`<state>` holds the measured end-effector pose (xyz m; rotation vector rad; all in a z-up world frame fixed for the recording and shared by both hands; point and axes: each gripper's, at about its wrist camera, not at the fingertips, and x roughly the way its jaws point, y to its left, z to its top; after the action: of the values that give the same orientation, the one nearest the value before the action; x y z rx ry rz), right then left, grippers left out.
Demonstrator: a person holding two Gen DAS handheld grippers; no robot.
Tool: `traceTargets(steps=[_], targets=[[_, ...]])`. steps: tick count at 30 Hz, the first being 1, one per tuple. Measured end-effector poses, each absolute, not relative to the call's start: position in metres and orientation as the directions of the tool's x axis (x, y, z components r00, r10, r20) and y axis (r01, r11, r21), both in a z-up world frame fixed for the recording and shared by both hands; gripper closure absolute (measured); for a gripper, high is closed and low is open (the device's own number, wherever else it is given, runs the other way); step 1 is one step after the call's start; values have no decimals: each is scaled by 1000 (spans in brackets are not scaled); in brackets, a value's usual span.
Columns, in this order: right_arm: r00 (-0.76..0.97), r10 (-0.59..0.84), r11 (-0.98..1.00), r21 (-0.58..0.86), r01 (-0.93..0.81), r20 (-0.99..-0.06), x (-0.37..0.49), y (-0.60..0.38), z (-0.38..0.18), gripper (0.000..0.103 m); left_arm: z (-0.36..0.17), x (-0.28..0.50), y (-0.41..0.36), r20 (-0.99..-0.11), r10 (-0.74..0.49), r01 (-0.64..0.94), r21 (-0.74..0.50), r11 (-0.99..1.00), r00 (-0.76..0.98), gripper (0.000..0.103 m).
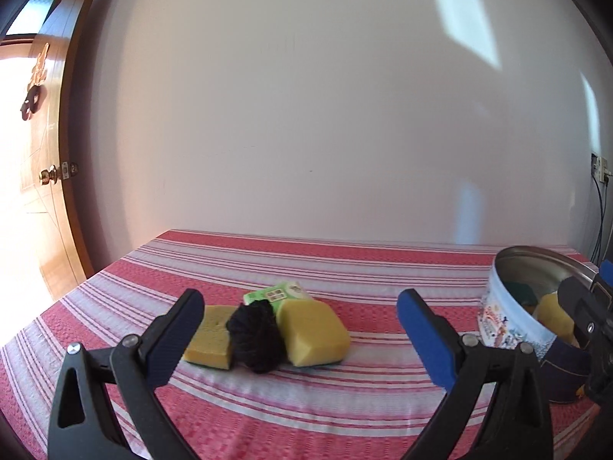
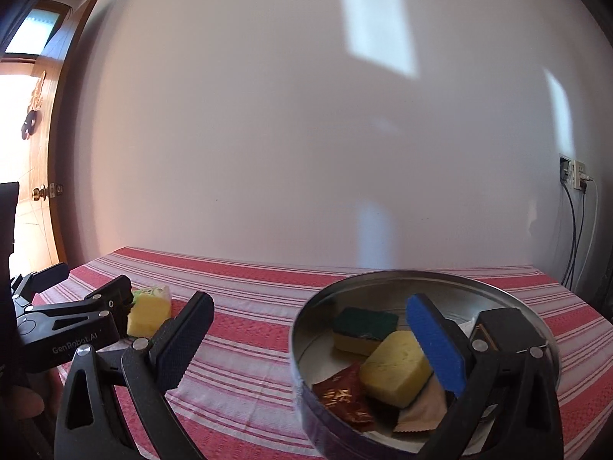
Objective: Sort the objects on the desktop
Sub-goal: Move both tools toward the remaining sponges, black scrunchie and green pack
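Your left gripper [image 1: 300, 320] hangs over the striped tabletop [image 1: 345, 402], jaws spread and holding nothing. Ahead of it lie two yellow sponges [image 1: 314, 331], a black scrunchie [image 1: 256, 339] touching both, and a green packet [image 1: 277, 293] just behind. Your right gripper [image 2: 310, 333] has its jaws spread and empty, one finger over the round tin [image 2: 383, 283]. Inside the tin: a green-topped sponge [image 2: 364, 327], a yellow sponge [image 2: 396, 366], a red wrapper [image 2: 345, 395] and a pale wrapper [image 2: 421, 410].
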<state>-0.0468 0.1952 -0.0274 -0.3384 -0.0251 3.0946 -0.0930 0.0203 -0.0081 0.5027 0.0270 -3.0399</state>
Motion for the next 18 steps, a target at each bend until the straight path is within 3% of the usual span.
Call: traceTargets(steps=[13, 18], targets=[[-951, -101, -988, -81, 130, -293, -90, 105, -33, 1, -12, -111, -59, -348, -177, 191, -5, -982, -921, 1], [-922, -131, -981, -85, 173, -365, -113, 87, -37, 1, -15, -129, -88, -370, -239, 257, 0, -967, -898, 1]])
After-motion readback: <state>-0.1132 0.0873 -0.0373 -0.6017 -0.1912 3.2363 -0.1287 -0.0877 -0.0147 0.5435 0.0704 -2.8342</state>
